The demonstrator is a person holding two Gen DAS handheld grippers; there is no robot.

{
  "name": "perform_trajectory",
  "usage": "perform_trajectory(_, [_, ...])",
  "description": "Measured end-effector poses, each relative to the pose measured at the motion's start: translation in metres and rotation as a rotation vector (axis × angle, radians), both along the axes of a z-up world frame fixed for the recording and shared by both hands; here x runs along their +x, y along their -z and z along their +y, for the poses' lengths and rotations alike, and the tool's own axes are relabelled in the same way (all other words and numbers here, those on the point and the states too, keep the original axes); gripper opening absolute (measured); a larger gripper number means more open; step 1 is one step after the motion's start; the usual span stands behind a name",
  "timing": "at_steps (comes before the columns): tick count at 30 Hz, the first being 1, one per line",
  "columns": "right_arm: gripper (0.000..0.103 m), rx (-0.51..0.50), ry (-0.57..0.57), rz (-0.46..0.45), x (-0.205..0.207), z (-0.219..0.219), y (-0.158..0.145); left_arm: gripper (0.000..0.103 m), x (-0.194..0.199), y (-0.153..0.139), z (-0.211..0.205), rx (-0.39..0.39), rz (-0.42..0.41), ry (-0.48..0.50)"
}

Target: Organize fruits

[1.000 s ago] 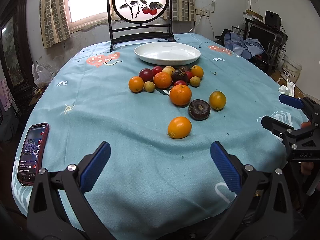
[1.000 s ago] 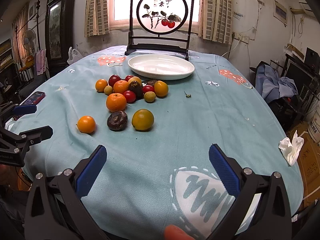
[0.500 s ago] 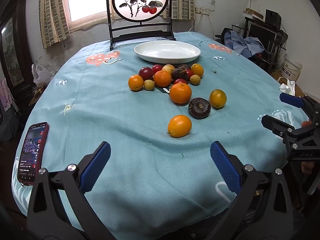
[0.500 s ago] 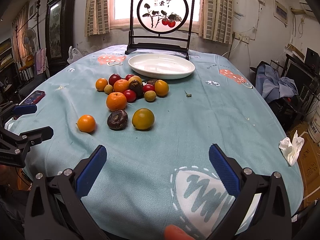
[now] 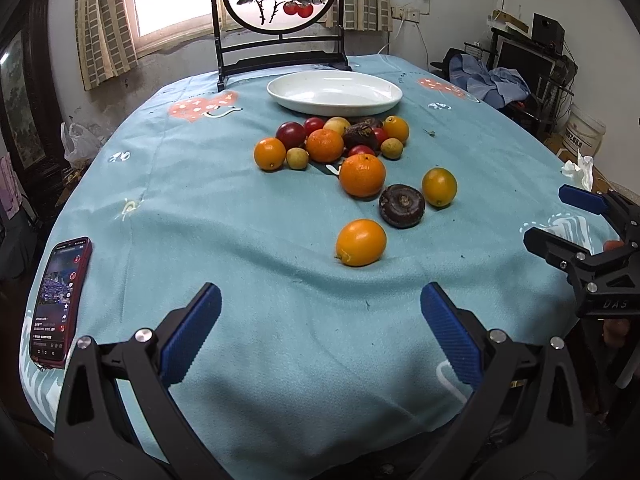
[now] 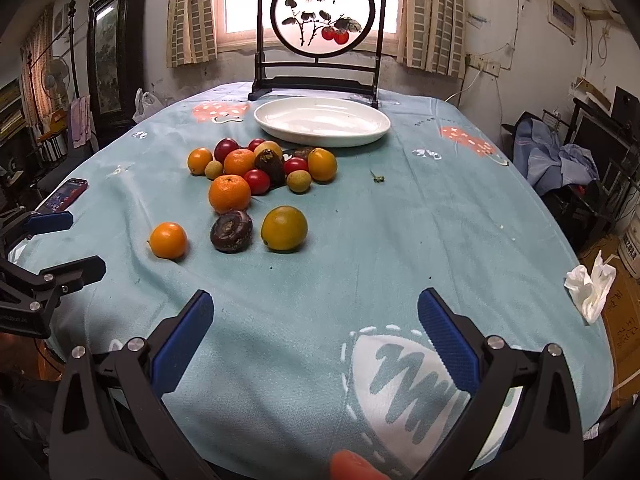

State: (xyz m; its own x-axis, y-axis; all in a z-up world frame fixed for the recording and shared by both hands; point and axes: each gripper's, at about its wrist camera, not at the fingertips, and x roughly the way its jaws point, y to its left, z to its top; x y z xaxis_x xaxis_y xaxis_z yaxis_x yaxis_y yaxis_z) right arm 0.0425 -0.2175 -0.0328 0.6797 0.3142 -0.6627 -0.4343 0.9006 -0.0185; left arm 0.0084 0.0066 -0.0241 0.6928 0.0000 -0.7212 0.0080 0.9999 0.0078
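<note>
Since both tools hang at the near table edge with nothing gripped, you start from zero: left gripper (image 5: pixel 320 324) has its jaws spread wide, empty; right gripper (image 6: pixel 316 330) the same. Landmark is the white plate (image 5: pixel 280 94), bare, at the far side in front of the standing screen (image 5: pixel 280 0). All fruit sits on the cloth on your side of the plate. Nearest to you, well short of the plate: a lone small orange (image 5: pixel 361 242). Take it first, probably with the left; centre it between the pads and close gently, it will roll. Next toward the plate: dark round fruit (image 5: pixel 401 205) and yellow-green citrus (image 5: pixel 439 187), just beside each other, likely right-hand picks. Then the big orange (image 5: pixel 362 175). The tight cluster (image 5: pixel 332 138) just before the plate rim goes last; pick from its edges.
</note>
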Motion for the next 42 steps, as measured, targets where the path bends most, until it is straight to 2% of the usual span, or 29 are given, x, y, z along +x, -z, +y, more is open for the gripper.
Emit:
perform_trajectory(4, [0.102, 0.025, -0.026, 0.005, 0.001, 0.001, 0.000, 0.101, 0.005, 0.004, 0.003, -0.015, 0.021, -0.016])
perform_trajectory(9, [0.102, 0.168, -0.054, -0.010, 0.003, -0.004, 0.004, 0.101, 0.011, 0.013, 0.016, -0.078, 0.058, -0.036])
perform_trajectory(12, [0.102, 0.145, -0.079, 0.009, 0.008, 0.005, 0.009, 0.101, 0.013, 0.019, 0.024, -0.115, 0.066, -0.048])
perform_trajectory(17, [0.101, 0.046, -0.080, 0.035, 0.027, 0.026, 0.015, 0.101, 0.016, 0.024, 0.031, -0.113, 0.038, -0.044])
perform_trajectory(20, [0.079, 0.000, -0.089, 0.058, 0.045, 0.035, 0.015, 0.101, 0.016, 0.025, 0.030, -0.098, 0.015, -0.012])
perform_trajectory(24, [0.071, -0.004, -0.090, 0.126, 0.071, 0.038, 0.016, 0.101, 0.018, 0.023, 0.028, -0.084, -0.015, 0.042])
perform_trajectory(30, [0.057, -0.002, -0.120, 0.188, 0.096, 0.044, 0.022, 0.100, 0.024, 0.018, 0.022, -0.108, -0.049, 0.130])
perform_trajectory(32, [0.052, 0.014, -0.134, 0.219, 0.102, 0.045, 0.029, 0.096, 0.029, 0.018, 0.019, -0.113, -0.047, 0.153])
perform_trajectory(34, [0.042, 0.049, -0.150, 0.241, 0.104, 0.043, 0.034, 0.089, 0.034, 0.018, 0.015, -0.117, -0.038, 0.178])
perform_trajectory(38, [0.042, 0.109, -0.141, 0.231, 0.098, 0.033, 0.032, 0.063, 0.050, 0.021, 0.007, -0.128, -0.001, 0.218])
perform_trajectory(40, [0.042, 0.130, -0.138, 0.237, 0.096, 0.028, 0.031, 0.059, 0.058, 0.024, 0.003, -0.123, 0.016, 0.225])
perform_trajectory(42, [0.042, 0.138, -0.136, 0.235, 0.093, 0.022, 0.029, 0.059, 0.065, 0.027, -0.002, -0.107, 0.031, 0.232])
